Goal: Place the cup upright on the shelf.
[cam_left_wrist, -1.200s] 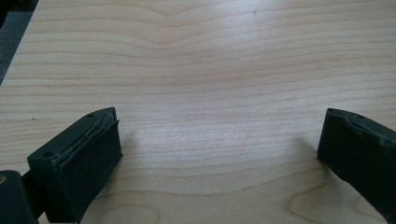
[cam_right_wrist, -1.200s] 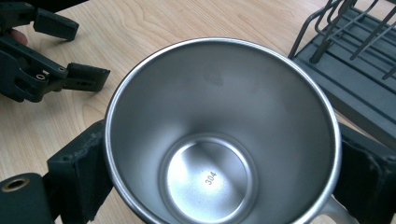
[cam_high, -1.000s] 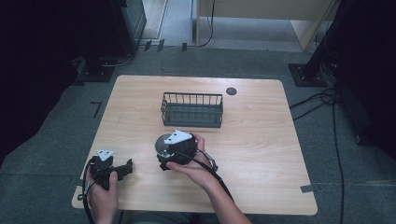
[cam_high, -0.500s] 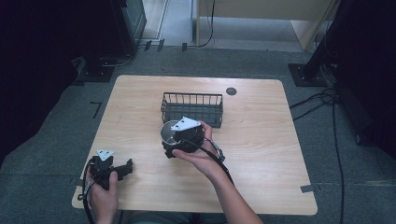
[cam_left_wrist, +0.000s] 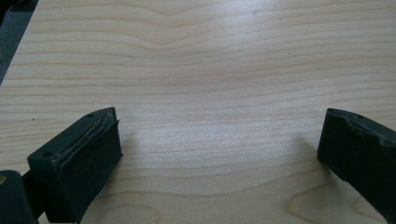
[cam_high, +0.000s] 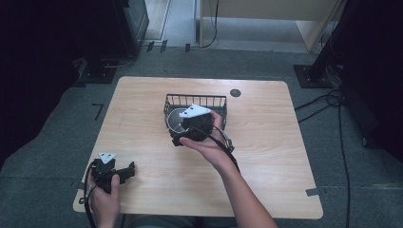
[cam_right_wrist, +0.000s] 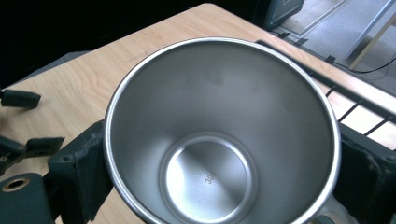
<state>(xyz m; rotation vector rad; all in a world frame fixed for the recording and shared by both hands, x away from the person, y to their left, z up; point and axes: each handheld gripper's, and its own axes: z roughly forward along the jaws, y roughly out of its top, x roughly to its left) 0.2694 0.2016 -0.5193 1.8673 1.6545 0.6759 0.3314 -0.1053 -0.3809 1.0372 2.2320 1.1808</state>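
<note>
The right gripper (cam_high: 190, 130) clamps a steel cup (cam_right_wrist: 219, 135) between its two jaws, one jaw against each side of the cup wall. The cup mouth faces the right gripper's camera, and in the high view the cup (cam_high: 177, 118) sits at the near left corner of the wire basket (cam_high: 209, 100), directly ahead of the gripper. The likely step is placing the cup inside the basket. Hold the clamp firm until the cup base rests on the basket floor. Clear the near rim before lowering, and keep the cup wall off the wires. Release only once the cup is seated. The left gripper (cam_high: 114, 173) rests on the table (cam_high: 266, 156), jaws spread wide with nothing between them, well apart from the basket; leave it there.
</note>
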